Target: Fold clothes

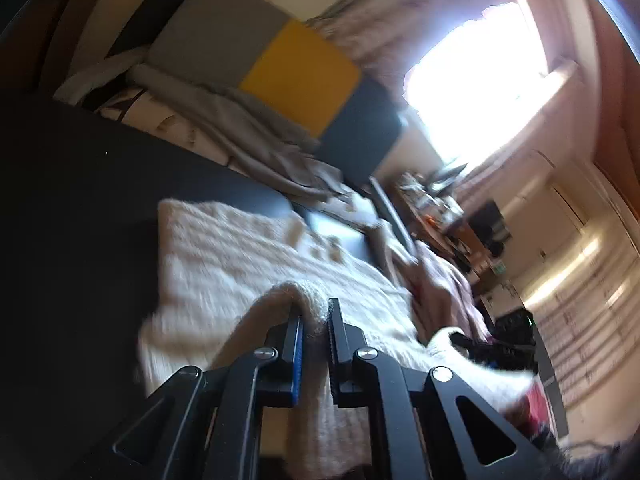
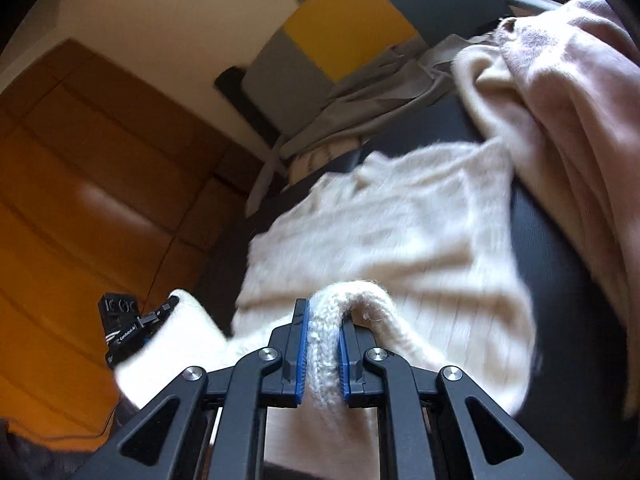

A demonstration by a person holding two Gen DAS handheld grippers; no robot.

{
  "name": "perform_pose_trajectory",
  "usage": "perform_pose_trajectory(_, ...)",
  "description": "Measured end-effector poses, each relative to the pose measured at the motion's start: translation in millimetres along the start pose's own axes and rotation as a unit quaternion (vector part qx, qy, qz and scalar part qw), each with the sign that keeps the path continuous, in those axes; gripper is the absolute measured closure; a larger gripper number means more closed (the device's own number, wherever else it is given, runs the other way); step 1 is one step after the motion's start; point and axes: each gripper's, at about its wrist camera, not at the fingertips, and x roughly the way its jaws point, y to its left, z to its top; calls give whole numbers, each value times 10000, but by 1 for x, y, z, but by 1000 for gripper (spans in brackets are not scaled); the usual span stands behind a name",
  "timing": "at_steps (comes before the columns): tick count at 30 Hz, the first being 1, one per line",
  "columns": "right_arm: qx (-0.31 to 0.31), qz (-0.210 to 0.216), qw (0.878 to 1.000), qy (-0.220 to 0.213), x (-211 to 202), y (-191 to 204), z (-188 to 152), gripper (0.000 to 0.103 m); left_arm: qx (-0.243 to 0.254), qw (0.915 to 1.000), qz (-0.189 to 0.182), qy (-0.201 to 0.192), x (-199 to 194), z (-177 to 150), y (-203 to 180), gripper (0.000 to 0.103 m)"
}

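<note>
A cream knit sweater lies over a dark surface and is held up at its near edge by both grippers. My left gripper is shut on a fold of the sweater's ribbed edge. My right gripper is shut on another fold of the same sweater. The right gripper also shows at the right of the left wrist view, and the left gripper at the lower left of the right wrist view, each with knit cloth in it.
A pale pink garment and a cream one are heaped to the right. Grey cloth lies by grey, yellow and dark cushions. A wooden wardrobe stands left. A bright window and cluttered shelves are beyond.
</note>
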Motion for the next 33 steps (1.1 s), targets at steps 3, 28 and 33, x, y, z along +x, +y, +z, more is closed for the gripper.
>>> perform_pose_trajectory(3, 300, -189, 9994, 43, 27, -27, 26, 90, -128, 9982, 496, 305, 48, 15, 25, 94)
perform_pose_trajectory(28, 480, 183, 9945, 910, -3, -17, -76, 83, -850, 9936, -308, 678, -39, -90, 6, 95)
perform_pose_trajectory(33, 585, 729, 9954, 218, -21, -12, -39, 84, -1218, 9885, -896, 45, -38, -46, 8, 95)
